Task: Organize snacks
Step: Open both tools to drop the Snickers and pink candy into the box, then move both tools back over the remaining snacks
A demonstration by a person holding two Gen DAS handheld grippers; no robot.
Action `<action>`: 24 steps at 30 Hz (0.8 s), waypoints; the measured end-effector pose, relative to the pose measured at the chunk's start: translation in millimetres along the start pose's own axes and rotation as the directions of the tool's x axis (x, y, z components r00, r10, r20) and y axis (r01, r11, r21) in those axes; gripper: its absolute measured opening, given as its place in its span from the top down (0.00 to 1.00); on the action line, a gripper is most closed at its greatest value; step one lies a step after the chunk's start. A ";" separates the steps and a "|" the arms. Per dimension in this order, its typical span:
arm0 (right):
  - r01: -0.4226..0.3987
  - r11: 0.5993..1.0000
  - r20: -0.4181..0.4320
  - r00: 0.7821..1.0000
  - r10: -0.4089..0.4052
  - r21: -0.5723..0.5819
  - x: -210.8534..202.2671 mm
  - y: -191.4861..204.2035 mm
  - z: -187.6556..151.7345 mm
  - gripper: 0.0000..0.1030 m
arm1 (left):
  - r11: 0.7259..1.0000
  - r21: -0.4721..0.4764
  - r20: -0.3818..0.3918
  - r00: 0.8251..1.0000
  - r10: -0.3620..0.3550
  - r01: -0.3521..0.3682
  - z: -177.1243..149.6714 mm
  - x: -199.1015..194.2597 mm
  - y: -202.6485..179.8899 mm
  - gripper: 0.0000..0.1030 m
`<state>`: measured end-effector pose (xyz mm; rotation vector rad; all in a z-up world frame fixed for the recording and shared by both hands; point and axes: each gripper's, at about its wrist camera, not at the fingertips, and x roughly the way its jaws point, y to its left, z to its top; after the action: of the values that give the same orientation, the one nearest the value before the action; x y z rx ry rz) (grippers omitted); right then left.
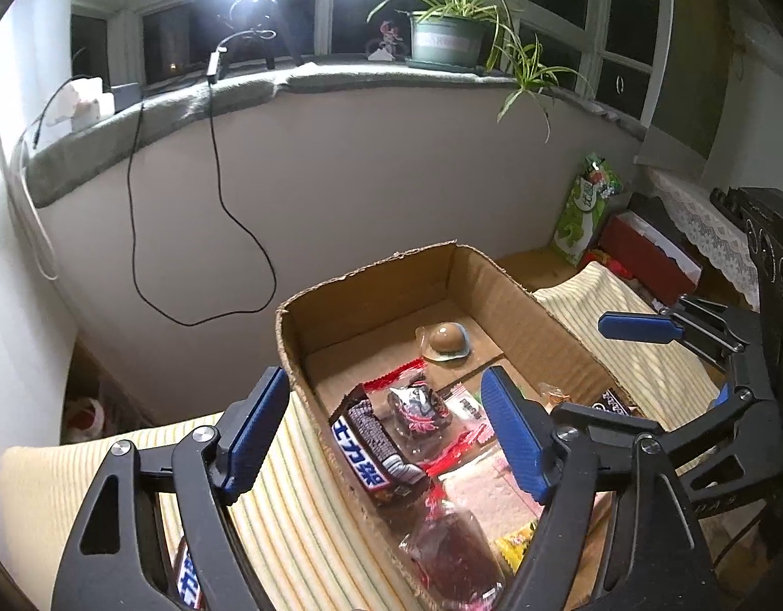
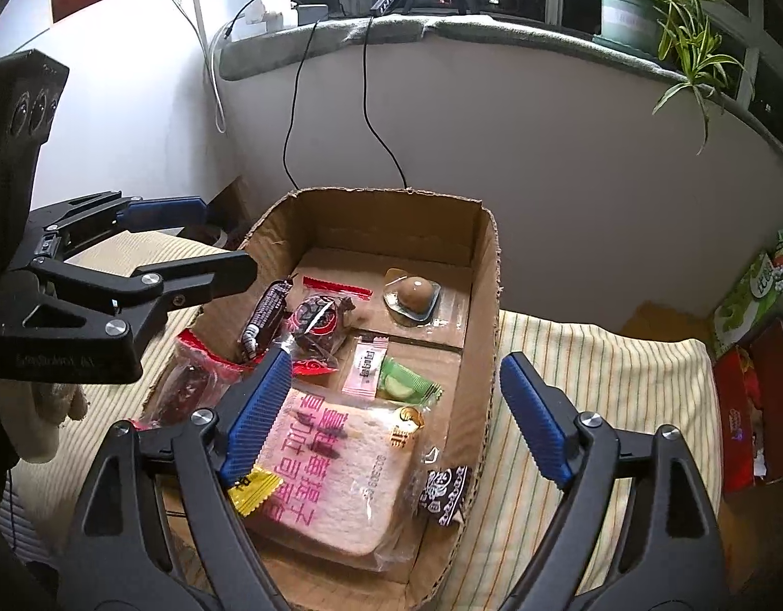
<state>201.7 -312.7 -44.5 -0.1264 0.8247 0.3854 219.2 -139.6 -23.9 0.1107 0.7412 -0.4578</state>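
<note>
An open cardboard box (image 1: pixel 371 267) (image 2: pixel 391 196) holds several snacks. Among them are a Snickers bar (image 1: pixel 376 450) (image 2: pixel 261 323), a dark round snack in a red-printed wrapper (image 1: pixel 417 407) (image 2: pixel 317 328) and a packed brown egg (image 1: pixel 445 338) (image 2: pixel 412 295). A pink-lettered bread pack (image 2: pixel 330 463) lies in it too. My left gripper (image 1: pixel 386 433) (image 2: pixel 213 239) stands open over the box's left wall, above the Snickers bar without touching it. Open over the bread pack and the box's right side, my right gripper (image 2: pixel 399 415) (image 1: pixel 681 361) holds nothing.
The box rests on a striped cloth (image 2: pixel 595 356). A second Snickers bar (image 1: pixel 188 580) lies on the cloth outside the box. A green bag (image 1: pixel 585 209) and a red box (image 1: pixel 646 249) stand at the right. A wall with hanging cables (image 1: pixel 213 203) is behind.
</note>
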 end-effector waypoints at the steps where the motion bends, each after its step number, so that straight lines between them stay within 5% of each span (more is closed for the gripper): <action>1: -0.001 1.000 0.003 1.000 0.001 0.002 -2.6 1.2 -0.7 0.16 | 1.000 0.001 0.005 1.000 0.002 -0.002 -0.9 -3.6 0.1 0.25; 17: -0.047 0.999 0.086 0.995 0.048 -0.013 -48.6 49.7 -13.6 0.16 | 0.998 0.025 0.084 0.995 0.047 -0.049 -22.2 -63.2 5.9 0.25; 24: -0.090 0.995 0.116 0.989 0.094 -0.035 -65.4 83.8 -28.7 0.16 | 0.997 -0.040 0.103 0.992 0.074 -0.071 -46.3 -91.2 31.2 0.25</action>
<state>109.7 -261.3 -12.6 -0.0924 0.7103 0.4878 145.3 -66.7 1.4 0.0790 0.6406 -0.3778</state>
